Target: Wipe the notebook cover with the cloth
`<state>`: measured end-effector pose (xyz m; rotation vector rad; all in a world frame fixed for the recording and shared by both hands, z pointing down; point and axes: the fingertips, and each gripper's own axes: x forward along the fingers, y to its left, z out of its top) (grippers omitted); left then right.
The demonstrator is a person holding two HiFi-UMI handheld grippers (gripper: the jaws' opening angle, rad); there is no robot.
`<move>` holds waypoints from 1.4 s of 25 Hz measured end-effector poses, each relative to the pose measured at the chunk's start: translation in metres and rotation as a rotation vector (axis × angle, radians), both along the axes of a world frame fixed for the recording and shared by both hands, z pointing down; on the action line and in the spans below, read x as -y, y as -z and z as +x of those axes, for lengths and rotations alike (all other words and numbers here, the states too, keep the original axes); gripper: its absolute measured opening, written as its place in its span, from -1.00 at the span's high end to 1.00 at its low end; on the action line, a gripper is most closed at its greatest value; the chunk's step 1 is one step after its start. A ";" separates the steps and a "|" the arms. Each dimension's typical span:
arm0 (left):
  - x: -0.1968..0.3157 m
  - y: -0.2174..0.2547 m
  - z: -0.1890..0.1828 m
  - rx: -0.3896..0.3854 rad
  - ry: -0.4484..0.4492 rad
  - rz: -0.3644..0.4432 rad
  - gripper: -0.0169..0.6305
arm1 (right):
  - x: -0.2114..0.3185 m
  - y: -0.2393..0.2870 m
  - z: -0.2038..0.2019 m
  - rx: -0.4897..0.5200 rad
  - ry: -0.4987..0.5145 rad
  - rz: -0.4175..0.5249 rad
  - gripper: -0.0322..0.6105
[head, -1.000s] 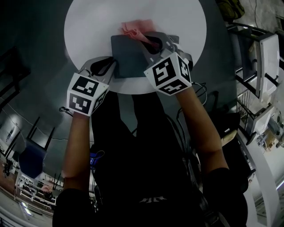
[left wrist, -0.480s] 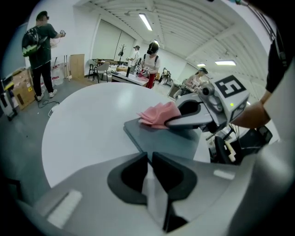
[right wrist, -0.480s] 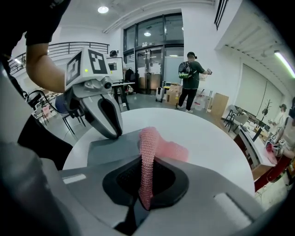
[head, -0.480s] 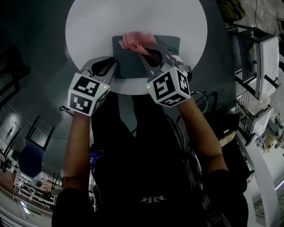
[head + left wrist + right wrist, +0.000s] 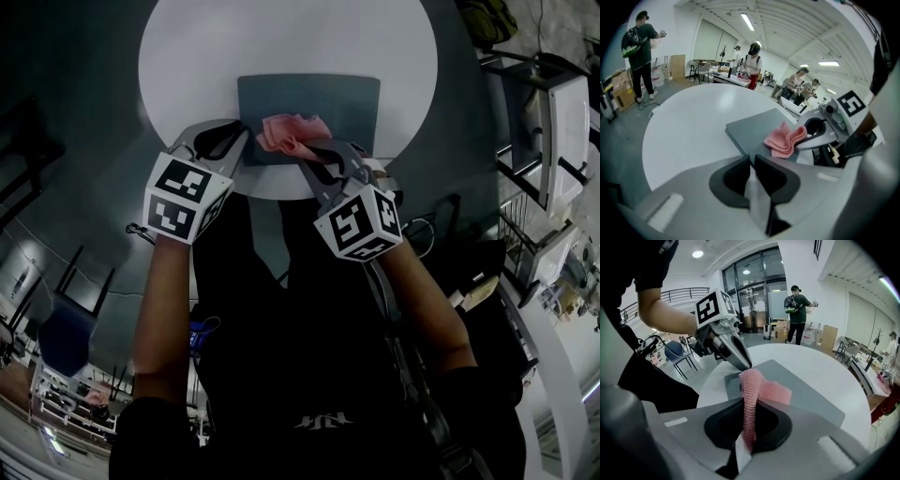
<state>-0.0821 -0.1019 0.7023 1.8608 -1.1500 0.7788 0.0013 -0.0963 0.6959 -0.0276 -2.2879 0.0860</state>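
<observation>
Pulled toward the table's (image 5: 281,37) near edge, the cloth (image 5: 292,134) is clamped in the right gripper (image 5: 314,150) on the notebook (image 5: 347,103). The left gripper (image 5: 241,140), jaws together, rests at the notebook's corner.

In the head view I lose the middle of the near edge of the notebook (image 5: 337,101) under the cloth (image 5: 291,134) and the right gripper (image 5: 311,152), and its near left corner under the left gripper (image 5: 240,139). In the left gripper view that corner runs behind the closed jaws (I cannot tell whether they pinch it). In the right gripper view the cloth's lower end vanishes between the jaws.
</observation>
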 end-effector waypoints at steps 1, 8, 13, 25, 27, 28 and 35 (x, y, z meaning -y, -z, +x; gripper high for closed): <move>0.000 0.000 0.000 0.000 0.000 0.001 0.85 | -0.005 0.000 0.002 -0.004 0.002 -0.012 0.88; -0.001 0.000 0.000 0.004 0.001 0.006 0.85 | -0.028 0.001 0.015 -0.027 0.019 -0.072 0.88; -0.001 0.000 0.000 0.002 0.004 0.006 0.86 | -0.045 0.000 0.025 -0.055 0.063 -0.140 0.88; -0.001 0.000 0.000 -0.007 0.000 0.014 0.85 | 0.053 0.101 -0.021 0.290 -0.202 -0.032 0.88; -0.002 0.000 0.000 -0.008 0.003 0.018 0.85 | 0.066 0.095 -0.034 0.280 -0.205 -0.010 0.88; -0.002 0.001 -0.001 -0.008 0.006 0.021 0.86 | 0.071 0.091 -0.041 0.277 -0.201 0.003 0.88; -0.003 0.000 -0.005 0.002 0.004 0.038 0.86 | 0.085 0.047 -0.089 0.214 -0.069 0.122 0.88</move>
